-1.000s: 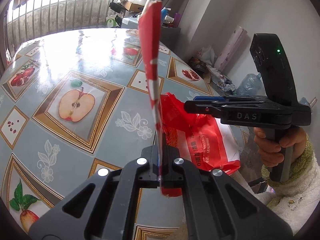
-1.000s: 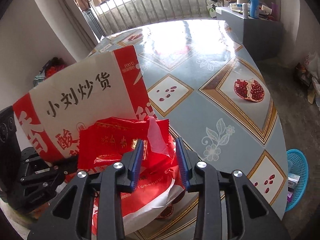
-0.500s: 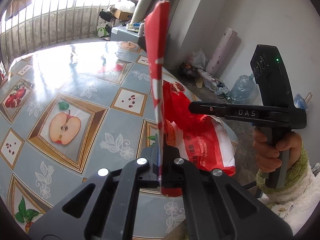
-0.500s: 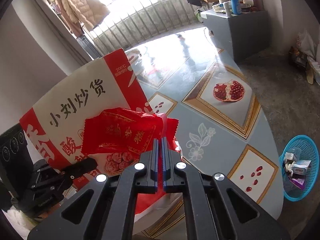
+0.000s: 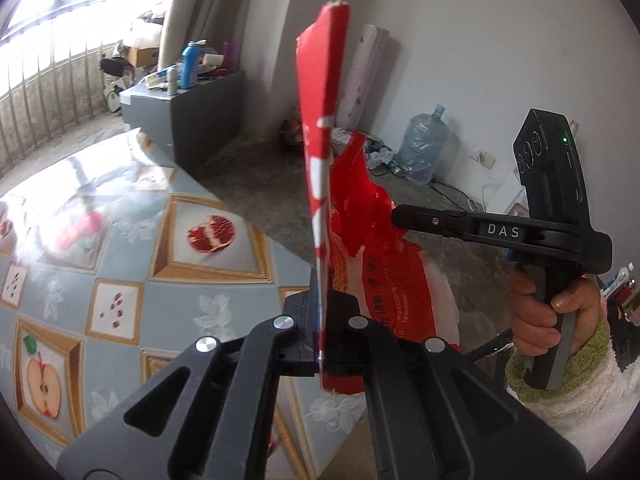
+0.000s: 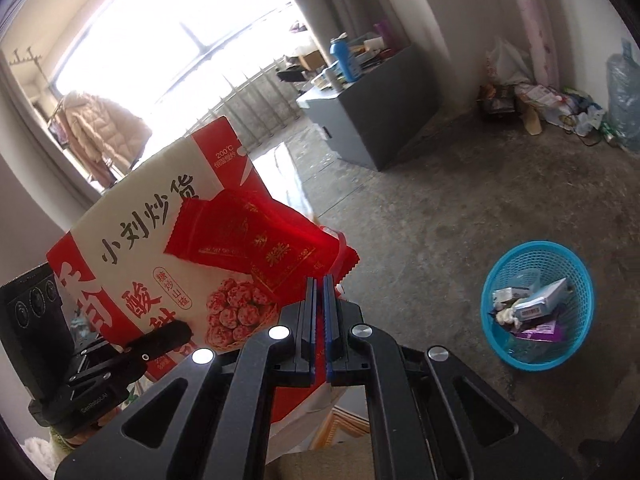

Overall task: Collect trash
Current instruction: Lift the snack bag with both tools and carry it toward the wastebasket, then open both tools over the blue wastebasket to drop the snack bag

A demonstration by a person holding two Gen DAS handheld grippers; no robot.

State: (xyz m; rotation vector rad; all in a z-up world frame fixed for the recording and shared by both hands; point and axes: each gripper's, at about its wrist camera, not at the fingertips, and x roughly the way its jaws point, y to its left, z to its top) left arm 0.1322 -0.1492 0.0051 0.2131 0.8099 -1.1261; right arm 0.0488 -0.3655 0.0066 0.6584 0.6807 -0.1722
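Observation:
My left gripper [image 5: 321,320] is shut on a flat red-and-white snack bag [image 5: 320,128], seen edge-on and held upright; its printed face shows in the right wrist view [image 6: 152,240]. My right gripper [image 6: 319,312] is shut on red plastic wrappers [image 6: 260,236], which also show in the left wrist view [image 5: 384,264], just right of the snack bag. Both are held in the air past the table's edge. A blue mesh basket [image 6: 576,264] holding several pieces of trash stands on the floor to the lower right.
The fruit-patterned table [image 5: 120,240] lies to the left and below. A grey cabinet [image 6: 372,108] with bottles stands by the window. A water jug [image 5: 424,152] and clutter sit along the far wall. Bare concrete floor [image 6: 460,208] lies between.
My right gripper closed on the red wrappers and lifted them. Both grippers swung right, away from the table toward the floor, and the blue basket came closer into view.

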